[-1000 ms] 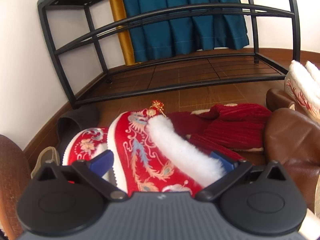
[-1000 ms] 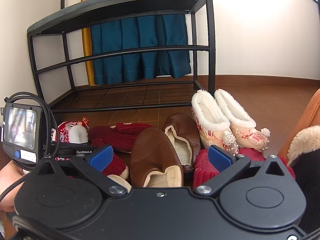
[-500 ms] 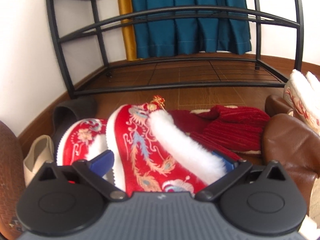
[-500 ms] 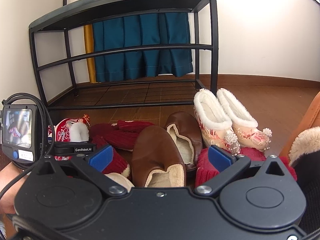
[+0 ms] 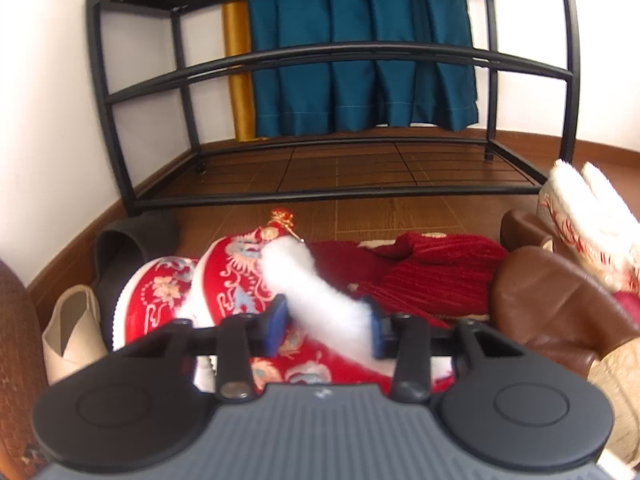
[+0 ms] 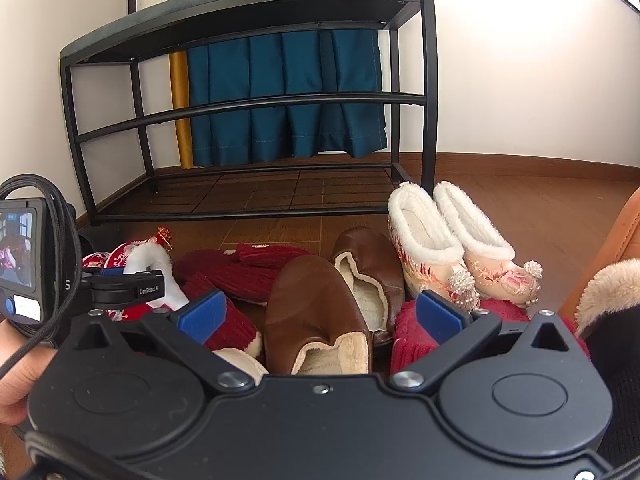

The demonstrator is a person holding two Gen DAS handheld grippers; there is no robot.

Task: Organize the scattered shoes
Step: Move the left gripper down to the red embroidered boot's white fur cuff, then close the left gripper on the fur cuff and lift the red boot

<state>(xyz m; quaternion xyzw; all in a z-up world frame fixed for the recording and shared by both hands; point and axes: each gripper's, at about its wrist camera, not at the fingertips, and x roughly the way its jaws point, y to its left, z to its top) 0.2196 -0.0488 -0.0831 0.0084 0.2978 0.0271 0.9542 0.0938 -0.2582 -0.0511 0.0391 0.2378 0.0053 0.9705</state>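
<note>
While shoes lie piled on floor before the empty shoe rack (image 6: 256, 128), left gripper (image 5: 326, 326) pinches the red embroidered shoe (image 5: 236, 280) by its white fur cuff.
Right gripper (image 6: 320, 314) spread wide, holding nothing, above brown slippers (image 6: 320, 308). Pink fur-lined pair (image 6: 452, 248) near rack's right leg. Dark red slippers (image 6: 240, 272) partly buried; orange object at right cut off.

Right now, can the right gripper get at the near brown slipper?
Probably yes. The right gripper is open, and the brown slipper lies straight ahead between its fingers, top uncovered; red slippers crowd its left side.
</note>
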